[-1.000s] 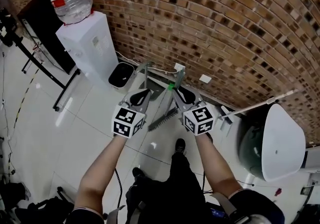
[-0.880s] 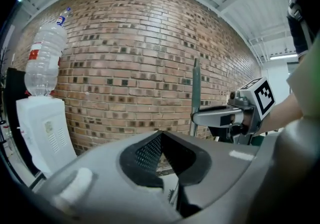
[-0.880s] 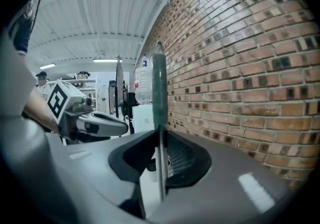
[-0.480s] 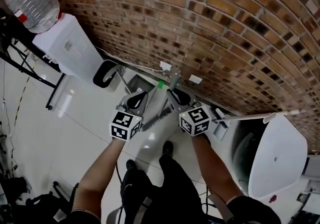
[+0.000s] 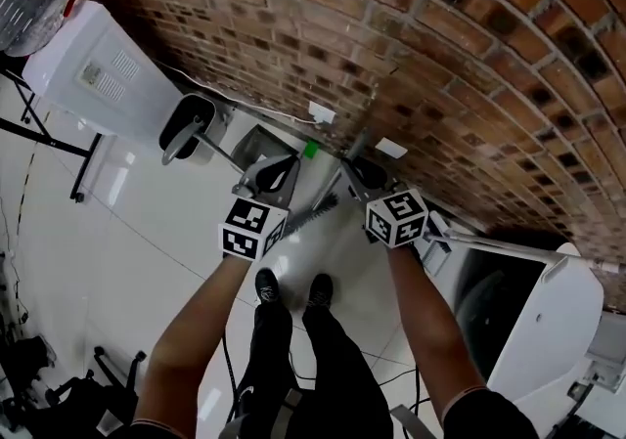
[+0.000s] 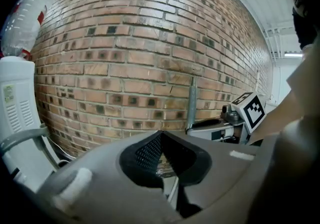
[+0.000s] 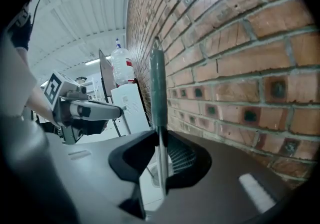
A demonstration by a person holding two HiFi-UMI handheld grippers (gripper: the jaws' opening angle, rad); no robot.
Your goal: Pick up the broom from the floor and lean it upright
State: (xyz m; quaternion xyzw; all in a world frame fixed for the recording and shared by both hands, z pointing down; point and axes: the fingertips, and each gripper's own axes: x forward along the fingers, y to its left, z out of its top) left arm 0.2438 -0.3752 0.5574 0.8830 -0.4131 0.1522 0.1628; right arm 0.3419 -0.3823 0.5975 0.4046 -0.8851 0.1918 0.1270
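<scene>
Both closed: right gripper (image 7: 159, 135) pinched the slim grey metal broom handle (image 7: 157, 83) between its fingers, upright for leaning; left gripper (image 6: 160, 135) empty.

Glossy white tiled floor (image 5: 127, 232) runs up to the brick wall (image 5: 469, 56). Along that edge stands a white water dispenser (image 5: 93, 85), a dark bin (image 5: 186, 129) just beside it. Black shoes (image 5: 266, 286) stand mid-floor.

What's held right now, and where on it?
Right gripper clamps the broom by its handle, just under the top grip sleeve. Left gripper holds nothing.
</scene>
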